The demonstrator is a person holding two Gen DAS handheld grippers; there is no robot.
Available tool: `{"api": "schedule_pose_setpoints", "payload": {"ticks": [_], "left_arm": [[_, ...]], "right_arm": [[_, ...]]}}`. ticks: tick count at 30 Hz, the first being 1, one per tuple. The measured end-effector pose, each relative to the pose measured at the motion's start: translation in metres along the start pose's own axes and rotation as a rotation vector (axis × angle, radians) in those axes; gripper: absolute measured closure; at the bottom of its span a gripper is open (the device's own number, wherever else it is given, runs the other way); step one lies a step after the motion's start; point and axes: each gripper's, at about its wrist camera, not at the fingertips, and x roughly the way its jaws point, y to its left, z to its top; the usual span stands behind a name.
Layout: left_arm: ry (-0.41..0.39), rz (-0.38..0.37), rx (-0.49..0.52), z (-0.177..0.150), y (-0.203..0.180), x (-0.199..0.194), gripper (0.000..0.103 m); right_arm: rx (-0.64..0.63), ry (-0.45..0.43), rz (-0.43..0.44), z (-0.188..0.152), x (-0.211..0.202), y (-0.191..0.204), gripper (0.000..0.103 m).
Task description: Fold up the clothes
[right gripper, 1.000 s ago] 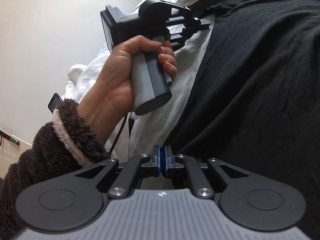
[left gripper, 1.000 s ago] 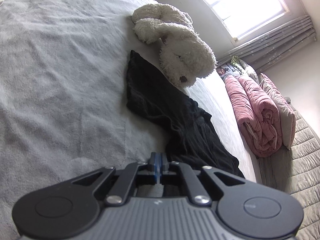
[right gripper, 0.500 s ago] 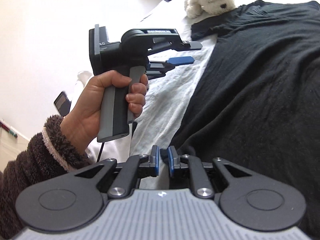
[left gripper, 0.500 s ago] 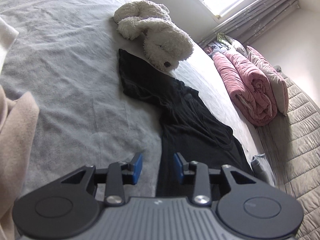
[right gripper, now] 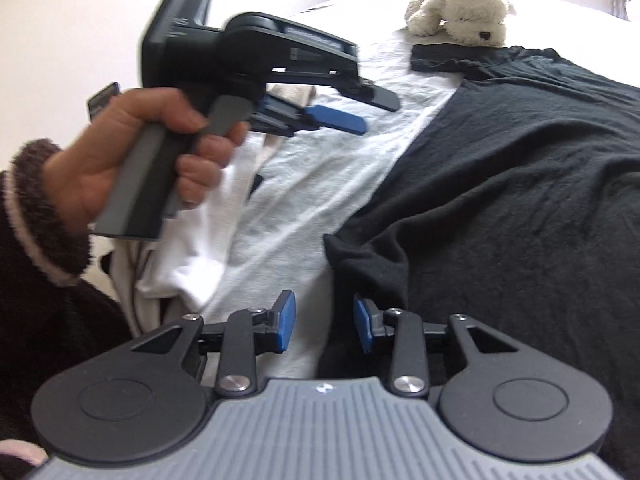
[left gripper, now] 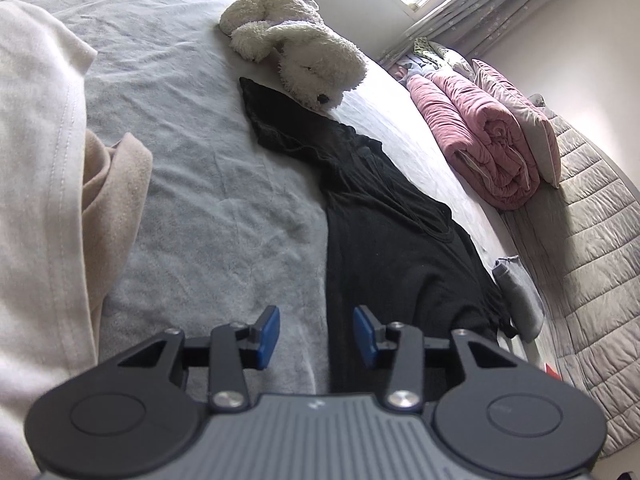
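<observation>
A black garment (left gripper: 384,216) lies spread along the grey bedsheet (left gripper: 192,200); it also fills the right of the right wrist view (right gripper: 500,184). My left gripper (left gripper: 316,336) is open and empty, just above the garment's near left edge. My right gripper (right gripper: 324,322) is open and empty over a folded corner of the garment (right gripper: 364,256). The left gripper also shows in the right wrist view (right gripper: 356,114), held in a hand above the sheet, jaws apart.
A white plush dog (left gripper: 304,52) lies at the garment's far end. Cream and white clothes (left gripper: 44,184) are heaped at the left. A rolled pink quilt (left gripper: 480,140) and a grey quilted blanket (left gripper: 592,272) lie at the right. A small grey pouch (left gripper: 516,292) sits beside the garment.
Both grippers have opened from shut. The left gripper has pulled back and lifted, bringing the cream clothes into view. The right gripper has let go of the garment's edge and backed off.
</observation>
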Motion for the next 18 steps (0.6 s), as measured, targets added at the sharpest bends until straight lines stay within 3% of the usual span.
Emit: {"api": "schedule_pose_setpoints", "payload": {"ticks": [4, 9, 10, 13, 18], "left_arm": [[0.024, -0.015, 0.018, -0.004, -0.002, -0.006, 0.058], [0.069, -0.032, 0.027, -0.012, 0.001, -0.014, 0.055], [0.078, -0.034, 0.026, -0.015, 0.002, -0.015, 0.054], [0.105, -0.05, 0.018, -0.022, 0.006, -0.021, 0.054], [0.15, -0.079, 0.004, -0.034, 0.012, -0.031, 0.054]], "right_arm": [[-0.046, -0.001, -0.044, -0.003, 0.007, -0.001, 0.067], [-0.172, -0.015, -0.115, -0.009, 0.01, 0.014, 0.076], [-0.181, -0.018, -0.119, -0.009, 0.01, 0.016, 0.083], [-0.161, -0.027, -0.104, -0.008, 0.006, 0.013, 0.098], [-0.072, -0.05, -0.019, -0.004, -0.006, 0.005, 0.099]]}}
